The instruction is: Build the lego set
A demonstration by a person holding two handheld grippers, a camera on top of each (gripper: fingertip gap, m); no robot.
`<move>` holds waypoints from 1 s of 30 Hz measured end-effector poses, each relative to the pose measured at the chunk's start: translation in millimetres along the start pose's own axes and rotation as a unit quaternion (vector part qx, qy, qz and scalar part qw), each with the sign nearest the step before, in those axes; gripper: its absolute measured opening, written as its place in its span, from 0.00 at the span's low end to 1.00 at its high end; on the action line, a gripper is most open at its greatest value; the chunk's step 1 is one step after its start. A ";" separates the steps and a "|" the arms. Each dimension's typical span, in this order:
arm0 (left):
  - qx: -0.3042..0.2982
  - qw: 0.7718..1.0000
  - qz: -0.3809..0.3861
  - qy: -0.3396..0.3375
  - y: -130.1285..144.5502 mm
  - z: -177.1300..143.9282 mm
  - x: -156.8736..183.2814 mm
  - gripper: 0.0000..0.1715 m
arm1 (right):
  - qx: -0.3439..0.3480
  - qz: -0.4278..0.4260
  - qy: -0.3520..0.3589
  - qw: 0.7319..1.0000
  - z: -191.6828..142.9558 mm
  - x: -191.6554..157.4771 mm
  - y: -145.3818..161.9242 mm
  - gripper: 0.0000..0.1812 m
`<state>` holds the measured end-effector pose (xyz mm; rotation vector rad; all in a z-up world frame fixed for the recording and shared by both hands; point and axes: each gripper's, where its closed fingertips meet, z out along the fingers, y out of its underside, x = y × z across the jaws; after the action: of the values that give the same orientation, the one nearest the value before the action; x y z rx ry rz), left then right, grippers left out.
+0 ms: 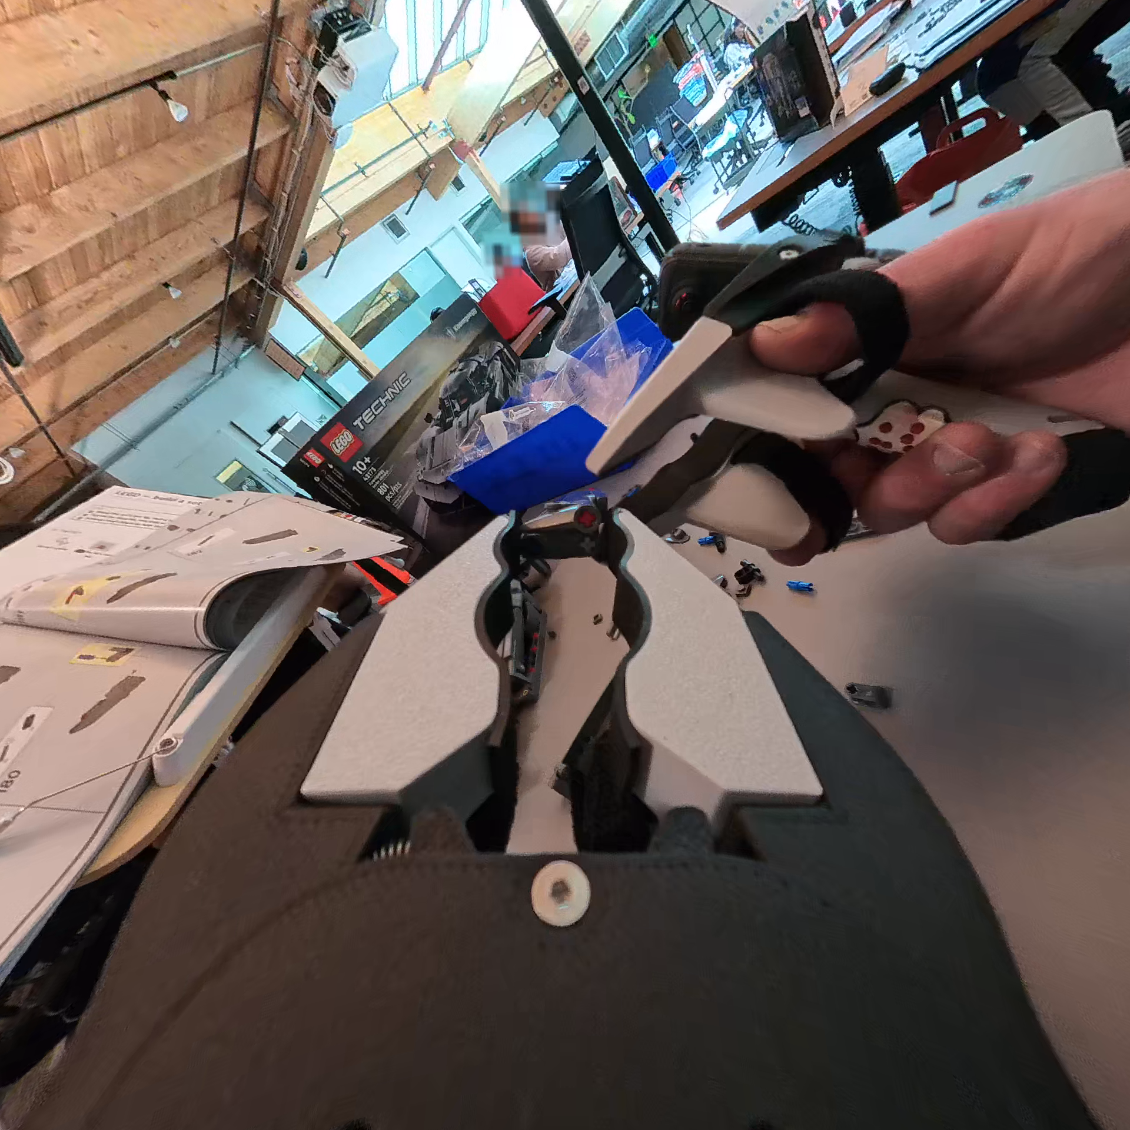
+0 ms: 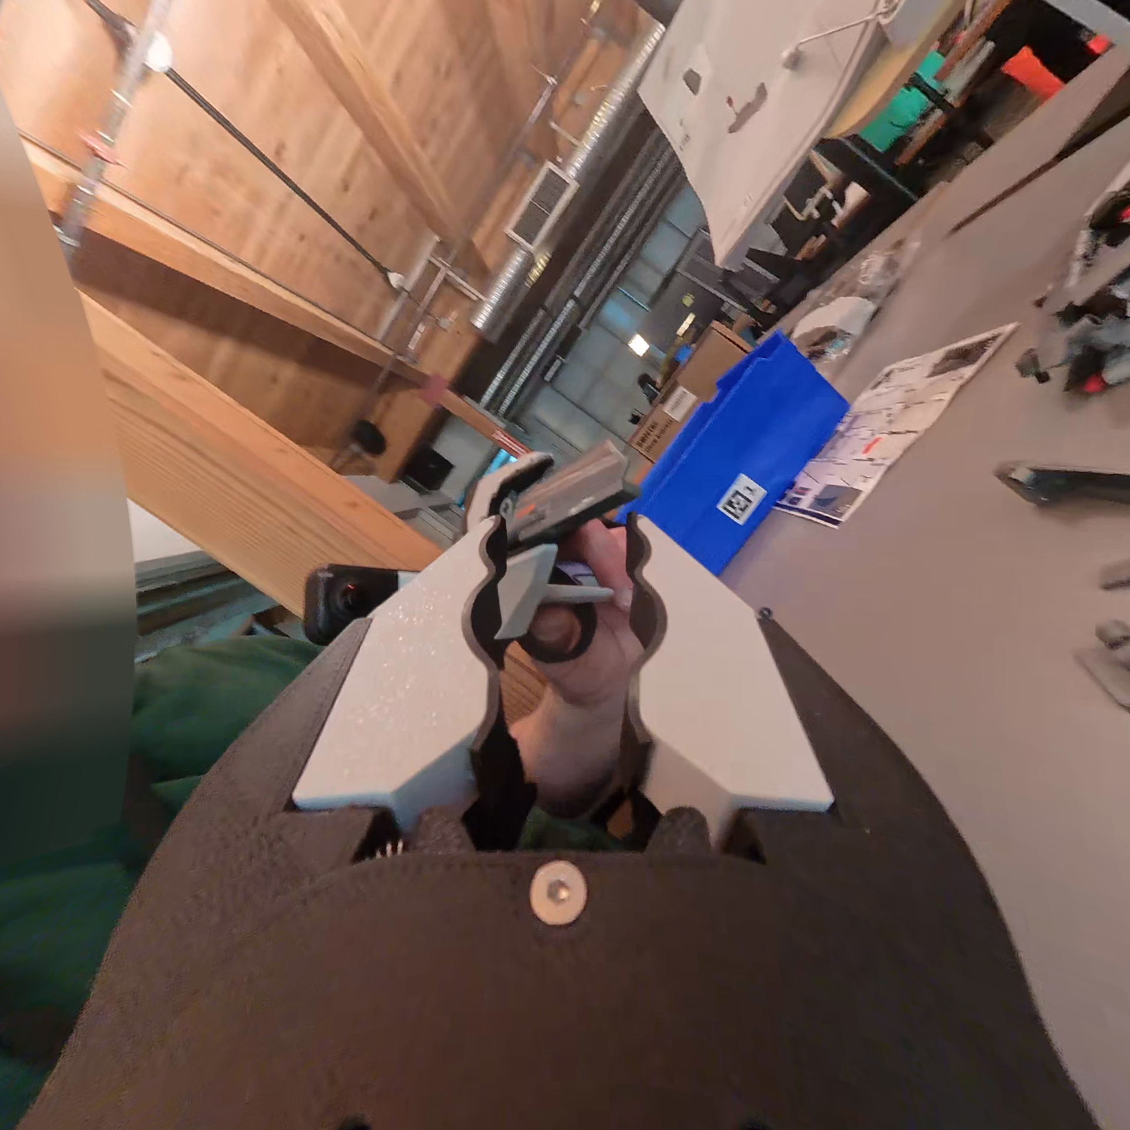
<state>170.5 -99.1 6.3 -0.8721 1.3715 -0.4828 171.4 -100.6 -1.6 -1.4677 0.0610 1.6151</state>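
The left gripper [image 1: 559, 532] points forward over the grey table [image 1: 1009, 703], its pale fingers [image 1: 428, 660] narrowed onto a small dark lego assembly [image 1: 565, 529] with a red pin, pinched at the tips. A longer dark lego piece [image 1: 527, 642] shows in the gap between the fingers; whether it is held or lies on the table cannot be told.

The right gripper [image 1: 617, 465] enters the left wrist view from the right, tilted down toward the assembly. The right hand [image 1: 978, 391] works it with fingers through black loops. In the right wrist view its own tips [image 2: 562, 520] stand a narrow gap apart beside the assembly [image 2: 568, 489], but contact cannot be confirmed. The left hand [image 2: 581, 672] shows behind.

Loose blue and black pins [image 1: 798, 586] lie on the table near its far edge. An open instruction booklet [image 1: 122, 611] rests at the left edge. The set's black box [image 1: 391, 446] bears printed branding, and a blue bin [image 1: 538, 458] of clear bags stands beside it. A second blue bin [image 2: 734, 452] carries a square code sticker.
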 end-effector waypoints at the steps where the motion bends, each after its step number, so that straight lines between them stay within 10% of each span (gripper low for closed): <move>1: -0.002 1.000 0.007 -0.002 -0.1 -0.1 0.0 0.15 | 0.010 0.006 -0.015 1.000 0.3 -3.5 -3.5 0.20; 17: 0.001 1.000 -0.015 0.020 5.7 3.6 7.5 0.16 | -0.006 -0.026 -0.016 1.000 5.3 -6.3 -13.6 0.03; 24: 0.019 0.980 -0.162 0.112 8.2 -5.3 1.9 0.32 | -0.111 -0.106 0.050 0.987 5.0 4.6 -13.8 0.03; 30: 0.030 0.933 -0.298 0.200 8.4 -6.5 -10.7 0.23 | -0.279 -0.249 0.128 0.919 3.2 20.3 3.2 0.03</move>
<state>160.8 -87.6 6.9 -1.1860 1.4295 -1.2186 169.8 -88.9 -18.7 -1.9244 -0.6275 1.0513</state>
